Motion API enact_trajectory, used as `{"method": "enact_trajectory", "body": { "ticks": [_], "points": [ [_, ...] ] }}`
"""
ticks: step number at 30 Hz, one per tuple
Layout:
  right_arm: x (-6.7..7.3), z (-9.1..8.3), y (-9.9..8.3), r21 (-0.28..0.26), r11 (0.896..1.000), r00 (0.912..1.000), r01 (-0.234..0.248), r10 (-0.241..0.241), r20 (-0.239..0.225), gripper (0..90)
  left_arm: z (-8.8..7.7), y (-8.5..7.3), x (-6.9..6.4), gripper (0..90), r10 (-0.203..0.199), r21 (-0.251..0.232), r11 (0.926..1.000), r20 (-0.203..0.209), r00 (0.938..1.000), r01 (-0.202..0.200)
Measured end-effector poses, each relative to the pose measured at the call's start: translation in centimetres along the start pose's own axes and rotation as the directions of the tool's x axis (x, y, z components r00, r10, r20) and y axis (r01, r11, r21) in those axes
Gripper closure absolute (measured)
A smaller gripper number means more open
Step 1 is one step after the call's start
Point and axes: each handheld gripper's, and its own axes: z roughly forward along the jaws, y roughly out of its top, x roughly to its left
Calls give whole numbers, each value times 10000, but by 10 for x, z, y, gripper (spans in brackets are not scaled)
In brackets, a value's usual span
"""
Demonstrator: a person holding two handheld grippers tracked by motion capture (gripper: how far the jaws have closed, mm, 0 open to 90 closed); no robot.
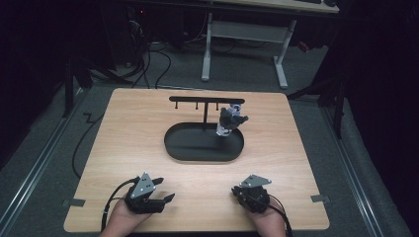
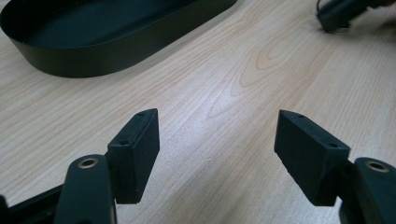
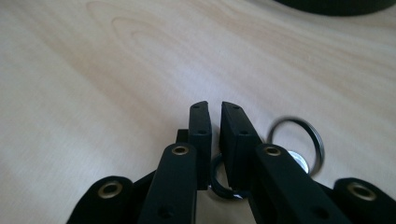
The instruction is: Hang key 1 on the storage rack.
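Nearest the lens in the right gripper view, the right gripper (image 3: pixel 214 109) stands with its jaws almost shut, a narrow slit left between the pads; a small dark ring (image 3: pixel 218 179) lies low between the jaw bases, and whether the pads press on it cannot be told. A larger metal key ring (image 3: pixel 299 144), blurred, lies on the wood just beside the right-hand jaw. In the left gripper view the left gripper (image 2: pixel 217 140) has its jaws spread wide, with bare wood between them and nothing held. From the high view both grippers sit at the near edge of the wooden table (image 1: pixel 123 128), the left gripper (image 1: pixel 165 200) well apart from the right gripper (image 1: pixel 236 193). At the table's centre stands a black oval tray (image 1: pixel 197 148) carrying a T-shaped rack (image 1: pixel 206 100) with short pegs. A key chain figure (image 1: pixel 230 121) hangs from the rack's right end, above the tray's right part. A hand (image 1: pixel 121 222) holds each gripper from below.
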Motion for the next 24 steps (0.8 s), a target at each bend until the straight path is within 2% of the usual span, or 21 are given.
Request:
{"method": "enact_trajectory", "body": {
  "ticks": [3, 6, 10, 13, 16, 21, 22, 24],
  "points": [
    [0, -11, -10, 49, 9998, 9997, -186, 186, -128, 832, 0, 1, 0, 317, 20, -39, 10000, -7, 10000, -20],
    [-4, -24, -22, 33, 9993, 9993, -372, 372, -28, 821, 0, 1, -1, 317, 59, -46, 10000, 22, 10000, -59],
    [-17, -36, -35, -28, 9983, 9970, -587, 587, 506, 786, 2, 2, -1, 318, 83, -34, 10000, 62, 9999, -83],
    [-29, -38, -38, -105, 9952, 9926, -976, 981, 712, 780, 3, 2, -2, 318, 111, -24, 9999, 79, 9999, -111],
    [-36, -38, -35, -199, 9940, 9910, -1078, 1091, 779, 767, 3, 2, -2, 318, 143, -11, 9999, 48, 9999, -143],
    [-35, -40, -31, -279, 9962, 9932, -822, 842, 798, 714, 2, 2, -1, 318, 67, 12, 10000, 35, 10000, -67],
    [-35, -42, -26, -99, 9984, 9954, -558, 564, 779, 671, 2, 2, -2, 318, 79, 32, 10000, 24, 10000, -79],
    [-35, -45, -23, 265, 9996, 9967, -130, 108, 806, 654, 3, 1, -2, 318, 120, 11, 9999, 24, 9999, -120]
  ]
}}
